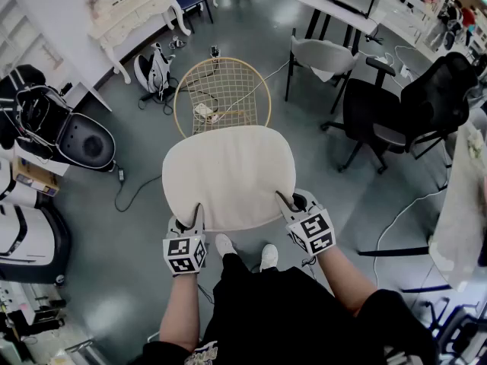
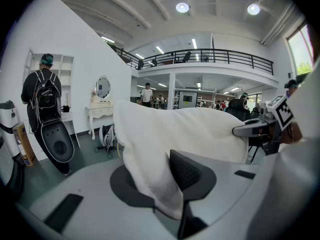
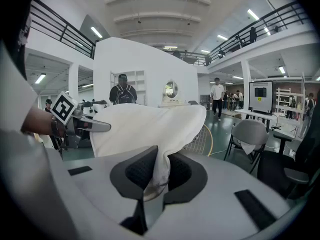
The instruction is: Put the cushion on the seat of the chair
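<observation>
Cushion (image 1: 228, 175), cream, carried by its near edge with a gripper at each corner. Left gripper (image 1: 198, 213) pinches the near-left corner, fabric bunched between its jaws. Right gripper (image 1: 291, 202) is clamped on a fold at the near-right corner. Wire chair (image 1: 222, 90) with a gold rim stands on the grey floor (image 1: 137, 204) just beyond. From the head view the cushion's far edge overlaps the seat; contact cannot be told.

Bright ceiling lights, perhaps window glare; sharp pictures, fisheye-warped dark corners.
</observation>
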{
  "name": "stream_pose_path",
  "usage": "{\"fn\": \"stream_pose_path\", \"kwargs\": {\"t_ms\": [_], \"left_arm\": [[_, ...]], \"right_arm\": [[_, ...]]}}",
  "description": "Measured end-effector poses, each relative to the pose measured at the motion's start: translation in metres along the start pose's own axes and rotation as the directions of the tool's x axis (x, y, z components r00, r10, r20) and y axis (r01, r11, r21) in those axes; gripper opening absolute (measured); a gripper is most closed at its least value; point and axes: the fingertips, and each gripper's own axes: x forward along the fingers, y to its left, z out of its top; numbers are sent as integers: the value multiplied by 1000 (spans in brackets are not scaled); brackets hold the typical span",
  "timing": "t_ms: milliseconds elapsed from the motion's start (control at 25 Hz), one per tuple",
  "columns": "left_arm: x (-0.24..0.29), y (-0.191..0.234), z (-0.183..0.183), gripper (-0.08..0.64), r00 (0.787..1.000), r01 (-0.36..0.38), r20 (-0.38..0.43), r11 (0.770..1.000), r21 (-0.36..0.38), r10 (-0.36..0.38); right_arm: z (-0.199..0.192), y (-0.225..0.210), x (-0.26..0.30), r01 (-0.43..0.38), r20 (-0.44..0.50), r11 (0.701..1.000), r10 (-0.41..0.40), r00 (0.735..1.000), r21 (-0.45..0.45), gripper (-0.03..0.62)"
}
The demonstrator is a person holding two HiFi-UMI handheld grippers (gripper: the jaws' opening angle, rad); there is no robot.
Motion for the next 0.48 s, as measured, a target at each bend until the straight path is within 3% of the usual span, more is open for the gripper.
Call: {"fn": "stream_pose_path", "kwargs": {"t_ms": [480], "left_arm": [[-2, 5, -9, 107, 1000, 5, 4, 1000, -12, -5]], "right_arm": [[-5, 6, 2, -7, 10, 1000, 7, 1000, 4, 57]]}}
